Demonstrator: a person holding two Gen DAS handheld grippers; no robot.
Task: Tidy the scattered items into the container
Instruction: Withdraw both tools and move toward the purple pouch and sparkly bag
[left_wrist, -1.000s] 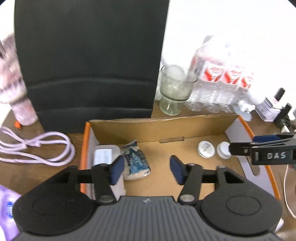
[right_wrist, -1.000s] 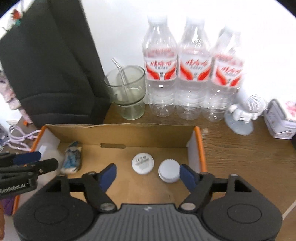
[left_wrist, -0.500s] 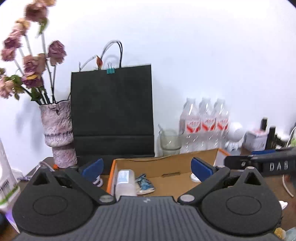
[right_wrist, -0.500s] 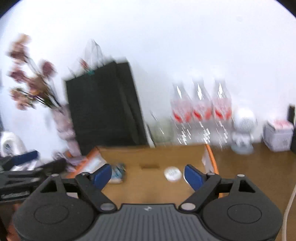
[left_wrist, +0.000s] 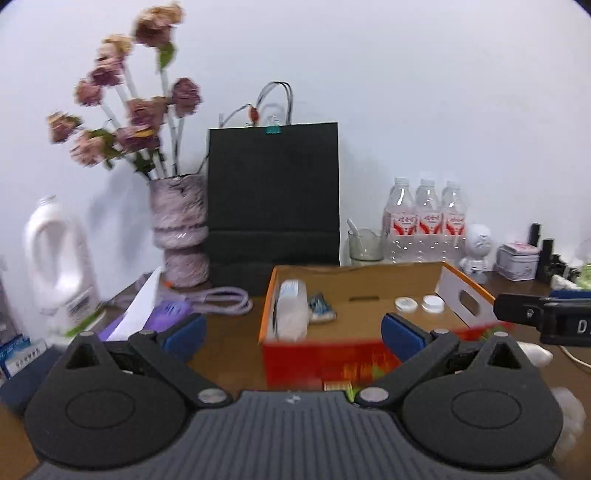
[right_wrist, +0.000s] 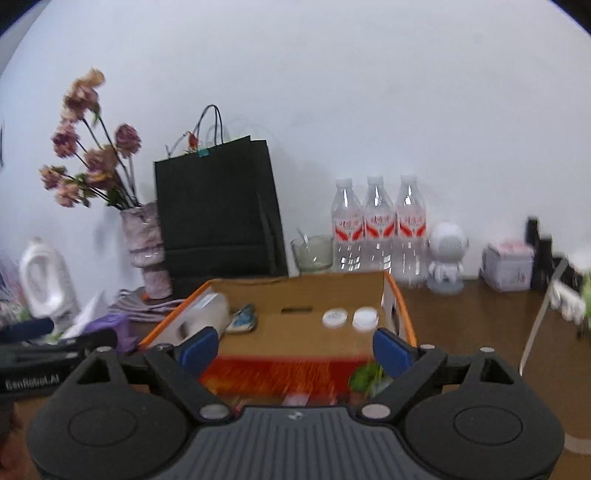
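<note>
With both grippers backed off box, I read placing step done: left gripper jaws wide, empty; right gripper just widened, empty. Pouch, caps inside ahead. Next: locate remaining strays.

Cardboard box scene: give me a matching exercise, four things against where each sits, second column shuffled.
Things:
1. two white caps
2. black paper bag
3. three water bottles
4. white tissue pack

Places:
A. against the wall, right of the glass cup
B. inside the cardboard box, by its left wall
C. behind the box, right of the flower vase
D. inside the box, near its right end

Pairs: 1-D, 2-C, 3-A, 4-B
</note>
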